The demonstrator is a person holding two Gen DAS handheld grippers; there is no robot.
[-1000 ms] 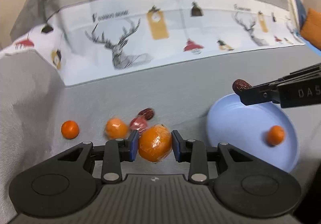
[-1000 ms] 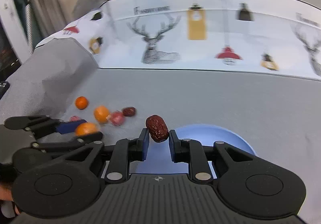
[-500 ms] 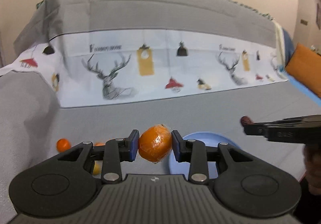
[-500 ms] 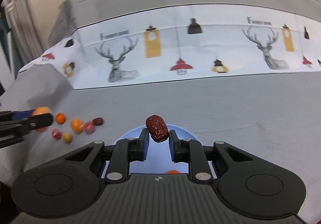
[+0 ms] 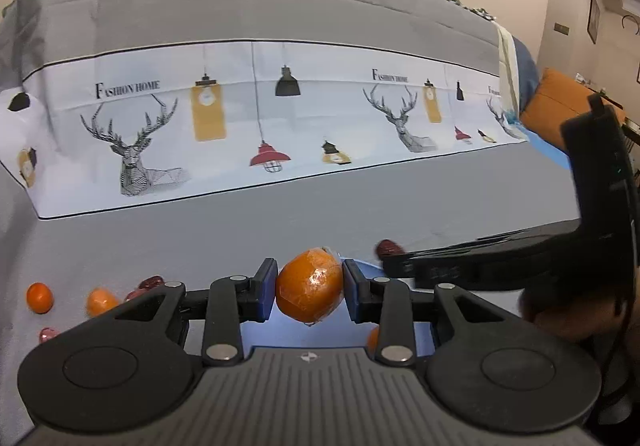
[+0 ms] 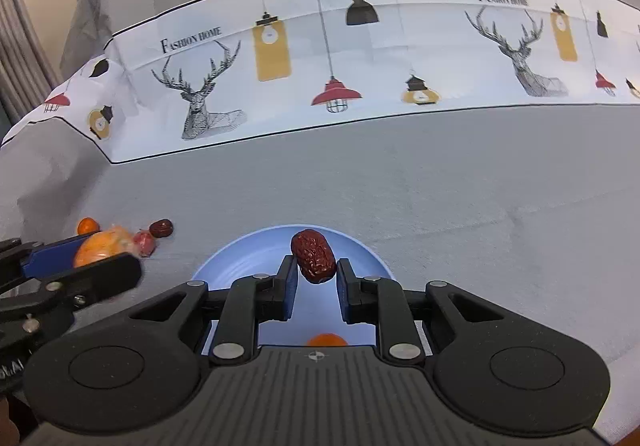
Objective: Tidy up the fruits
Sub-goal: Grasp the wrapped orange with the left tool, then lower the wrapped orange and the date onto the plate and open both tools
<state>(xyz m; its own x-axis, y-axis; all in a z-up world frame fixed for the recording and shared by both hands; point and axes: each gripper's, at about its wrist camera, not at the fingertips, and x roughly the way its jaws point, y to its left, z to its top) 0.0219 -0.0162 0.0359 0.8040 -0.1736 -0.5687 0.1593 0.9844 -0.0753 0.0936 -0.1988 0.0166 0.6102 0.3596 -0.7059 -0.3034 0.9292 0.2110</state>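
My left gripper [image 5: 310, 288] is shut on a wrapped orange [image 5: 309, 291] and holds it above the near edge of the blue plate [image 5: 256, 334]. My right gripper [image 6: 317, 276] is shut on a red date [image 6: 313, 255] above the blue plate [image 6: 240, 258]. A small orange [image 6: 327, 339] lies in the plate, half hidden by the gripper body. The left gripper shows at the left of the right wrist view with its orange [image 6: 102, 246]. The right gripper's date tip [image 5: 389, 247] shows in the left wrist view.
Loose fruit lies on the grey cloth left of the plate: a small orange [image 5: 39, 297], another orange [image 5: 100, 301], a red date [image 6: 161, 228], and a red wrapped piece [image 6: 145, 242]. A deer-print sheet [image 6: 320, 58] rises behind. An orange cushion [image 5: 560, 106] sits far right.
My left gripper has carried the wrapped orange rightward, from over the fruit pile to the plate's edge. My right gripper has stayed over the plate with the date, and the two grippers are closer.
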